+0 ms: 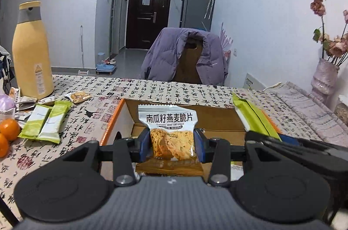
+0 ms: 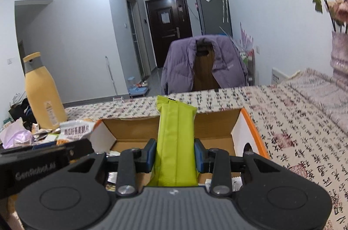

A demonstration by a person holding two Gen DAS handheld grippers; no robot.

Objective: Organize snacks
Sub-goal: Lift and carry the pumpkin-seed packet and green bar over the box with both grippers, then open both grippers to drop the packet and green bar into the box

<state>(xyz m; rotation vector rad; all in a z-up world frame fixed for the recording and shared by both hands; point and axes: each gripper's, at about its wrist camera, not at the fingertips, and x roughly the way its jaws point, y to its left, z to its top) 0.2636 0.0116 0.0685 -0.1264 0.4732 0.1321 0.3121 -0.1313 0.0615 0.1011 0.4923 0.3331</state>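
My left gripper point(image 1: 171, 145) is shut on a white and orange oat crisp packet point(image 1: 170, 127), held upright over the open cardboard box point(image 1: 191, 119) with an orange rim. My right gripper point(image 2: 175, 156) is shut on a long green snack bar point(image 2: 175, 142), which points forward above the same box point(image 2: 217, 127). In the left wrist view the green snack bar point(image 1: 250, 114) and the right gripper's black body show at the right. In the right wrist view the oat crisp packet point(image 2: 76, 131) shows at the left. Some packets lie on the box floor, mostly hidden.
Two green bars point(image 1: 46, 122), a small snack packet point(image 1: 77, 96), several loose wrappers and two oranges point(image 1: 7, 132) lie on the patterned tablecloth point(image 1: 91, 119) to the left. A tall yellow bottle point(image 1: 30, 53) stands behind them. A chair with a purple jacket point(image 1: 184, 58) is beyond the table; a vase point(image 1: 324, 77) stands right.
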